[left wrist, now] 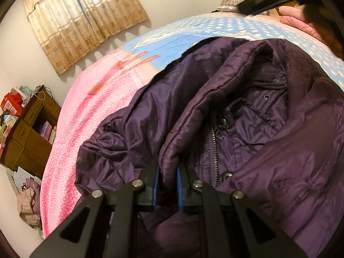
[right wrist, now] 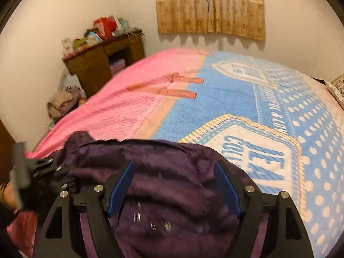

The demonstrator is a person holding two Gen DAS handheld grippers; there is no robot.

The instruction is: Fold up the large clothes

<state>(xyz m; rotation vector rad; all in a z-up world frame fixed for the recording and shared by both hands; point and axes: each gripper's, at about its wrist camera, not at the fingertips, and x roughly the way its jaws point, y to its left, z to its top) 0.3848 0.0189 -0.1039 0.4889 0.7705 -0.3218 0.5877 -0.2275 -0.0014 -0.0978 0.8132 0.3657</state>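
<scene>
Fleecy blanket (right wrist: 215,116) under puffy quilted purple jacket (left wrist: 247,111).

Bare blanket (right wrist: 215,111) lies open beyond my jacket (right wrist: 172,172); far left, a cluttered cabinet (right wrist: 103,60) blocks the corner.

One purple padded jacket (left wrist: 247,118) lies on one bed (right wrist: 247,107), which wears one pink-and-blue blanket (left wrist: 103,107). Two tongs show: left tongs (left wrist: 167,185) and right tongs (right wrist: 174,189). One curtained window (right wrist: 209,4), one brown cabinet (right wrist: 94,64), one heap of clothes (right wrist: 62,105) on the floor.
</scene>
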